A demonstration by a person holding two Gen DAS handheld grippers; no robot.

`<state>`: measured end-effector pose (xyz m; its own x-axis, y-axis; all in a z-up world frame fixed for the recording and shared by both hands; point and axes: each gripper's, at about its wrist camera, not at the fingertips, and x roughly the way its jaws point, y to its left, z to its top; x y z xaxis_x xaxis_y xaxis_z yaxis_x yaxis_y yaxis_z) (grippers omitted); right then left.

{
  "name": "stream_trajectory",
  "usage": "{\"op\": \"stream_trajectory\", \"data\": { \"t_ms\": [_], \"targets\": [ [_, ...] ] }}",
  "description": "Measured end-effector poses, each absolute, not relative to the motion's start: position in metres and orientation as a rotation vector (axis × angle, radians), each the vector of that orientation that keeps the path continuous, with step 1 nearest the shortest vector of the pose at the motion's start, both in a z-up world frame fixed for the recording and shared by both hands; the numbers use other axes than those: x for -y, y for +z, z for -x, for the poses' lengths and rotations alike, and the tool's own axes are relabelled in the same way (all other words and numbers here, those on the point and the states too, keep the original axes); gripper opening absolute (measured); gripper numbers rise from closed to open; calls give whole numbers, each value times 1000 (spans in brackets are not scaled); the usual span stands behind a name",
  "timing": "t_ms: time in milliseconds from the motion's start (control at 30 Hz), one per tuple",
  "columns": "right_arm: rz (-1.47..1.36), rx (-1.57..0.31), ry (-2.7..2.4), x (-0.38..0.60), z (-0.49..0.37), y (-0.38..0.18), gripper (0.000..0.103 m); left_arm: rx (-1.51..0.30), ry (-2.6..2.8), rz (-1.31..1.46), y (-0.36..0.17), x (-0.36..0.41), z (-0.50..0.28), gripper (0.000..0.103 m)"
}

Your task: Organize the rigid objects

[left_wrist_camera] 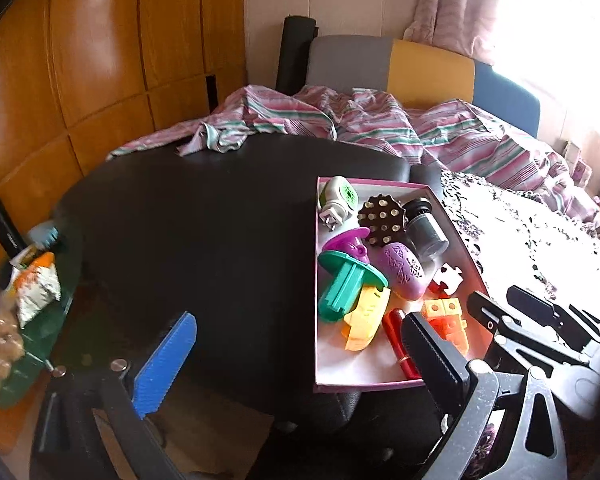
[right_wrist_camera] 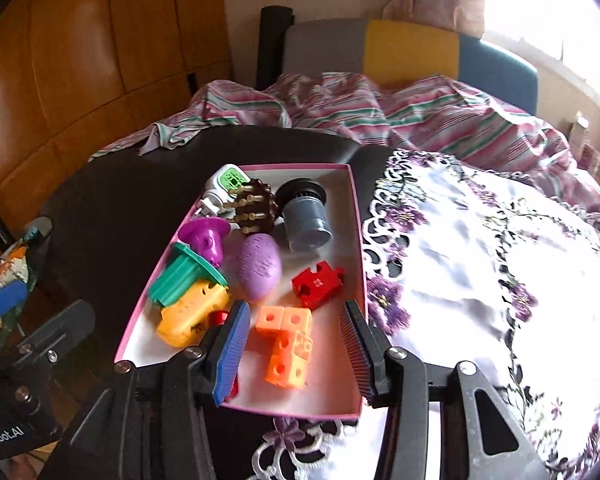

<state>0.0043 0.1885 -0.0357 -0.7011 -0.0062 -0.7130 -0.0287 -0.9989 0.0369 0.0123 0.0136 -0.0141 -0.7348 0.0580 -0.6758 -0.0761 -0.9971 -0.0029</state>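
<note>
So the pink box (right_wrist_camera: 356, 216) sits on the dark table (left_wrist_camera: 204, 216), right at the edge of a lacy white cloth (right_wrist_camera: 480, 264), and it's stuffed with toys: orange cube block (right_wrist_camera: 288, 344), red puzzle piece (right_wrist_camera: 318, 284), purple egg (right_wrist_camera: 260, 266), yellow cheese-looking thing (right_wrist_camera: 192, 316), teal piece (right_wrist_camera: 184, 276), grey cylinder (right_wrist_camera: 306, 220). A red tube (left_wrist_camera: 398, 336) is half hidden behind a finger, hard to say what it is. Right gripper (right_wrist_camera: 296, 354) hangs tilted down over the box's near end, jaws apart around the orange block without touching it. Left gripper (left_wrist_camera: 296, 364) is spread wide, holding nothing.
</note>
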Motion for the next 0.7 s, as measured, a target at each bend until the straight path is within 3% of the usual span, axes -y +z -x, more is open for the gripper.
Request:
{"op": "stream_trajectory", "data": {
  "t_ms": [700],
  "targets": [
    [1115, -36, 2913, -176, -18, -21, 47, 91, 2932, 1016, 2, 1, -29, 103]
  ]
}}
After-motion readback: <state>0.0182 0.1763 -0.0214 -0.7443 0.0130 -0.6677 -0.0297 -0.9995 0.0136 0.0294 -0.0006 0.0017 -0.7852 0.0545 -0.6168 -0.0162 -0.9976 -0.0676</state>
